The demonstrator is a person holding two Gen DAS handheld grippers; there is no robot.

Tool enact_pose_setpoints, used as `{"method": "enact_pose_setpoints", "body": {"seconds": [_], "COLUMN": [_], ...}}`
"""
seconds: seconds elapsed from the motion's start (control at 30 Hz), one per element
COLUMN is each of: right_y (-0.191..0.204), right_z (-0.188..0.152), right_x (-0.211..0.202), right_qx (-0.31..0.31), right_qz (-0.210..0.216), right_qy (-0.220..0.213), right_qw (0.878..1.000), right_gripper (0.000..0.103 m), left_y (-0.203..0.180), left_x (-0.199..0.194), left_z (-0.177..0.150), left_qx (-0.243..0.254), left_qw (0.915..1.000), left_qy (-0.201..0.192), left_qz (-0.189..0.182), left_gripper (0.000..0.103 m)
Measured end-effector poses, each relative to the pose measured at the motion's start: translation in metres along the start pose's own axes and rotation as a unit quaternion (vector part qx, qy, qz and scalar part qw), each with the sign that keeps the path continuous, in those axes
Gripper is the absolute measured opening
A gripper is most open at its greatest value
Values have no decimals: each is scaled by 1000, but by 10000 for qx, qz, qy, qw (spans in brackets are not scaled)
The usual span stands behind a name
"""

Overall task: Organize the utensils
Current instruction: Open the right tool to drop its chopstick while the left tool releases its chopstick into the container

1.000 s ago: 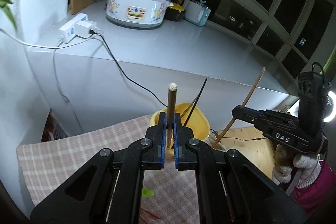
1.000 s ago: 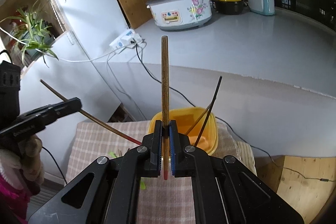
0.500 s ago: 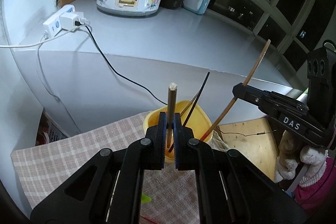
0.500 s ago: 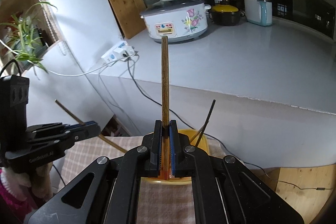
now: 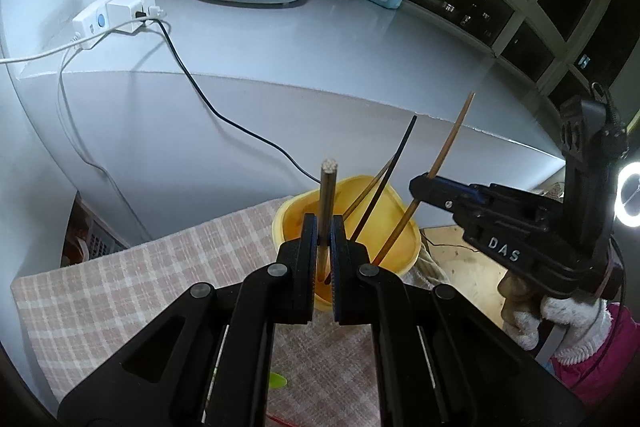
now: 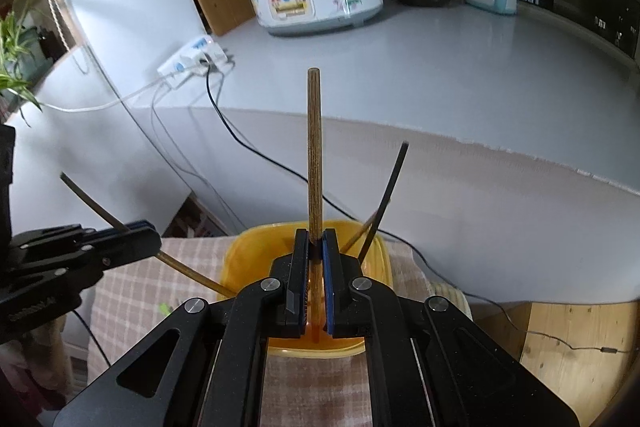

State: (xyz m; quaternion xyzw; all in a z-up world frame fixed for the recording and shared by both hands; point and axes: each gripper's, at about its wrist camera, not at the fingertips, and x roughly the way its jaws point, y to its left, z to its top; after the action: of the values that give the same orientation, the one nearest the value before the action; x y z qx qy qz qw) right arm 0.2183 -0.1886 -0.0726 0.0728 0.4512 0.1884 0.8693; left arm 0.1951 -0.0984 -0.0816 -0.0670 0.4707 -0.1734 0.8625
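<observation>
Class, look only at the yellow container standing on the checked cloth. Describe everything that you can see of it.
The yellow container looks like glossy plastic, a rounded-corner tub with a thick rolled rim, open, no lid in view. It stands upright on the checked cloth, in front of the grey counter. A black chopstick and a thin brown one lean out of it against the far rim. The chopstick shut in the right claw reaches down into it.

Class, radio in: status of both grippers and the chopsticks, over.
Left hand-held gripper shut on a chopstick. Right hand-held gripper shut on another, over yellow tub. Two sticks already inside.
</observation>
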Motion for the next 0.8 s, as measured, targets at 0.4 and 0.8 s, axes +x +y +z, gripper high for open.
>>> {"method": "enact_pose_setpoints", "body": {"seconds": [0.4,0.8], "right_y": [-9,-13], "right_z": [-14,-23], "right_x": [19,23], "right_qx": [172,250], "right_qz": [-16,-128], "right_qy": [327,506], "right_qw": [9993,9983], "right_gripper": [5,5], "left_y": [4,4], "left_x": [17,11], "left_z": [-8,-13], "left_qx": [-70,-48], "left_qw": [9997,9997], "left_qy": [223,243], "left_qz": [9,4], "left_gripper": [4,4]}}
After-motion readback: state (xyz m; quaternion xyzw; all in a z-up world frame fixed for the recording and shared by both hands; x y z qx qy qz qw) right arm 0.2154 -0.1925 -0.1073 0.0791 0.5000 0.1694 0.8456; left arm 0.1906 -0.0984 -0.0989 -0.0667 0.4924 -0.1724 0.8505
